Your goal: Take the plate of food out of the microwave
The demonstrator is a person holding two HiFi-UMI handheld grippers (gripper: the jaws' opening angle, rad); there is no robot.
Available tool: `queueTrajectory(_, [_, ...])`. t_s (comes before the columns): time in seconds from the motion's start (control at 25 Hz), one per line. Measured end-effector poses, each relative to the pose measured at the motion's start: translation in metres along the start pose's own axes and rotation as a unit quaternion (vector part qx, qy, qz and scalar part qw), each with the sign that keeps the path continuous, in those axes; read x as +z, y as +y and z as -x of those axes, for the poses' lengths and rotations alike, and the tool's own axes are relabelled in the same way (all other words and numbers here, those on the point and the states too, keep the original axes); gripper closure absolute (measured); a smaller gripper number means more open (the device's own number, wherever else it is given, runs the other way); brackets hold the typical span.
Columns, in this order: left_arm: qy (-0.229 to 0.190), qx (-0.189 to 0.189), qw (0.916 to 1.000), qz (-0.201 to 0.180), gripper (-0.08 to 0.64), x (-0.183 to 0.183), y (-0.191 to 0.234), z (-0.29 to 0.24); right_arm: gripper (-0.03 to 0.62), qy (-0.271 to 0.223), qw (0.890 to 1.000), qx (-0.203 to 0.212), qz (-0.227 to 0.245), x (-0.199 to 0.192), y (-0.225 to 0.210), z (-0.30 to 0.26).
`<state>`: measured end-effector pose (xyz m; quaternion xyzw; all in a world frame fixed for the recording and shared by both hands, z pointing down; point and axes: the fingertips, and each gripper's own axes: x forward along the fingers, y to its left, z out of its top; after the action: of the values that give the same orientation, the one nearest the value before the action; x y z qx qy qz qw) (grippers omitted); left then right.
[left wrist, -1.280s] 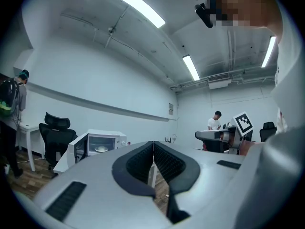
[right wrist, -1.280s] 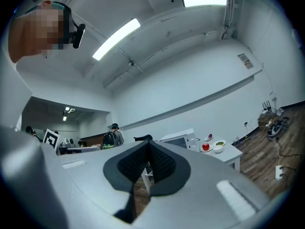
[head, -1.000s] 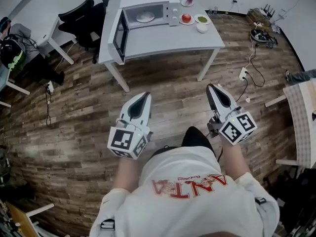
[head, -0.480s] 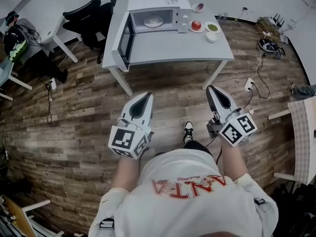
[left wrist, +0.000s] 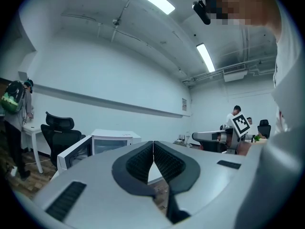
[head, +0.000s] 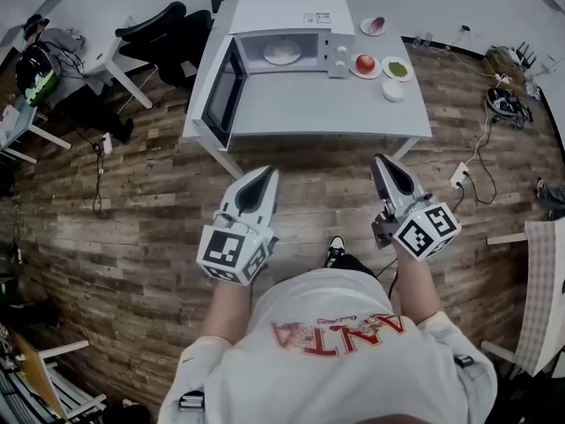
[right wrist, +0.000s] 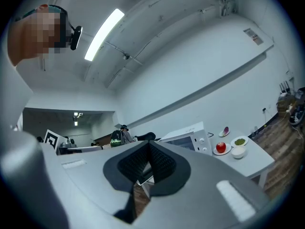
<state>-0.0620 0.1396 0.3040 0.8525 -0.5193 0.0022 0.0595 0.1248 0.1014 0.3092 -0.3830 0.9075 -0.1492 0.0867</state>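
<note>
- Plate of food (head: 282,54) sits inside microwave (head: 291,11), door (head: 218,82) swung wide, on grey surface (head: 335,104).
- Left tongs (head: 267,172) pressed together, empty, well short of surface.
- Right tongs (head: 380,159) likewise closed, empty.

Printed in red across the white shirt (head: 335,347), upside down in the head view: "ANTA". Just above it, smaller red script, too small to read. On the microwave (head: 274,11) top, near its back right corner, a small label (head: 316,18), illegible. On each marker cube (head: 231,253) (head: 425,230), black-and-white square codes, no letters.
</note>
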Motion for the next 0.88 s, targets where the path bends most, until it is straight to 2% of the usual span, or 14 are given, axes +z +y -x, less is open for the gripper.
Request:
queueTrajectory(0.48, [0.016, 0.052, 0.9984, 0.012, 0.551, -0.005, 0.002, -0.124, 0.589, 0.017, 0.997, 0.065, -0.023, 0.031, -0.121, -0.063])
queueTrajectory(0.68, [0.031, 0.070, 0.9970, 0.016, 0.551, -0.008, 0.020, -0.146, 0.589, 0.027, 0.996, 0.071, -0.047, 0.022, -0.146, -0.084])
queueTrajectory(0.88, [0.039, 0.066, 0.9969, 0.019, 0.551, -0.012, 0.043, -0.166, 0.589, 0.034, 0.996, 0.066, -0.053, 0.017, -0.161, -0.113])
